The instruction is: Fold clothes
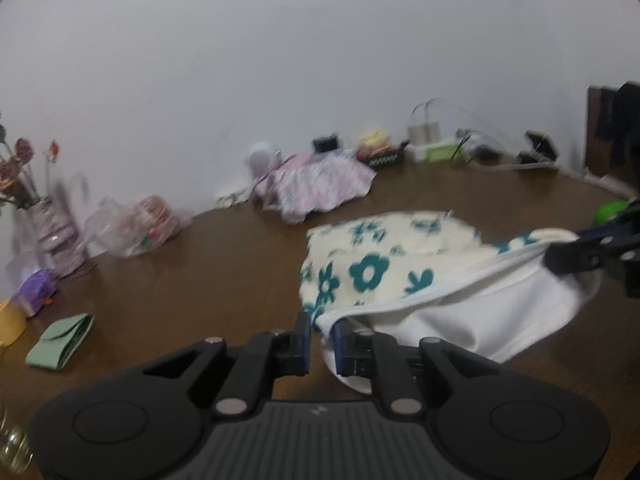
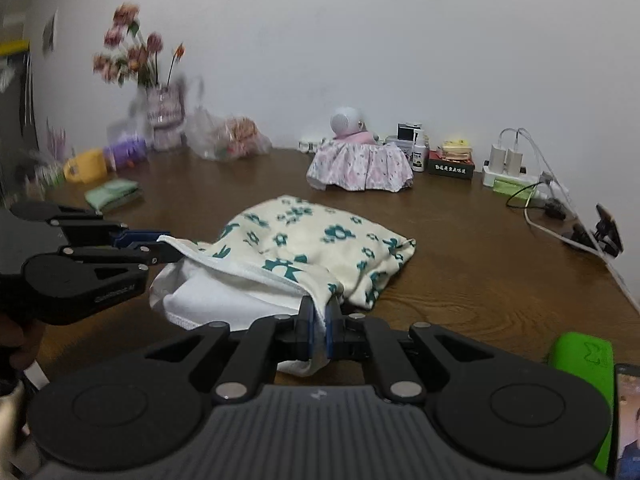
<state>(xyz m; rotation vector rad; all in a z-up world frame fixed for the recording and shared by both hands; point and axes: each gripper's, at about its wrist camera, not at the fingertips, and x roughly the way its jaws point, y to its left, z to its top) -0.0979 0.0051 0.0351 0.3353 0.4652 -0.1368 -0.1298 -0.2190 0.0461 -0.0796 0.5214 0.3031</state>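
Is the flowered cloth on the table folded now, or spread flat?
Neither flat nor neatly folded: the flowered cloth lies bunched on the table, its white inside showing, one edge lifted between the left gripper and right gripper.

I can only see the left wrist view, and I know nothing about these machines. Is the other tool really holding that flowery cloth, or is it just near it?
Observer: It is holding it. In the right wrist view, the right tool is pinched shut on the white hem of the floral garment.
Operator: How does my own tool look from the side?
Observer: The left tool grips the hem's other end, which is raised above the table.
Operator: Is there anything by the right hand that I'm missing?
Observer: A phone with a lit screen shows at the lower right edge of that view.
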